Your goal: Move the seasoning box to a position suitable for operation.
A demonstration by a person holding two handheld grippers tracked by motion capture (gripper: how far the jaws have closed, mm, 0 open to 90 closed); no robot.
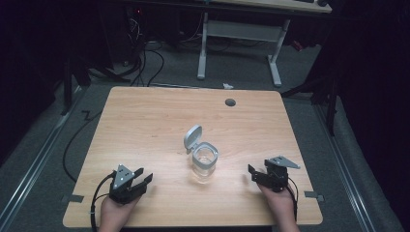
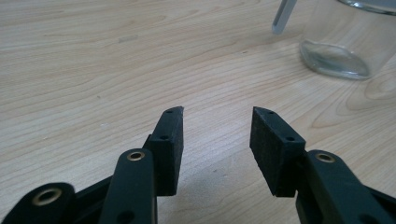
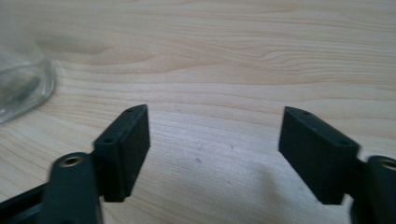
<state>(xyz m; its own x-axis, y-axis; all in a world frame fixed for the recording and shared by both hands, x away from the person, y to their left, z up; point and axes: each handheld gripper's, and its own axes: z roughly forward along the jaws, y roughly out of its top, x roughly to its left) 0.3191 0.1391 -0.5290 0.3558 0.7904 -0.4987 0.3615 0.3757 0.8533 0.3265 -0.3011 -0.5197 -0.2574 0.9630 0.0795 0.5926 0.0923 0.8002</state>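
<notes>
One glass jar (image 1: 205, 163), mid-table (image 1: 145, 121), hinged lid (image 1: 192, 137) flipped up behind it; the high view gives it whole, standing between and well apart from both grippers. Left gripper view: jar's base and a strip of lid at upper right, top cut off. Right gripper view: jar a blurred edge at far left. Two grippers. Left gripper (image 1: 140, 178): jaws parted, nothing between. Right gripper (image 1: 252, 172): jaws spread wide, nothing between. Two hands, cut off at the bottom edge.
</notes>
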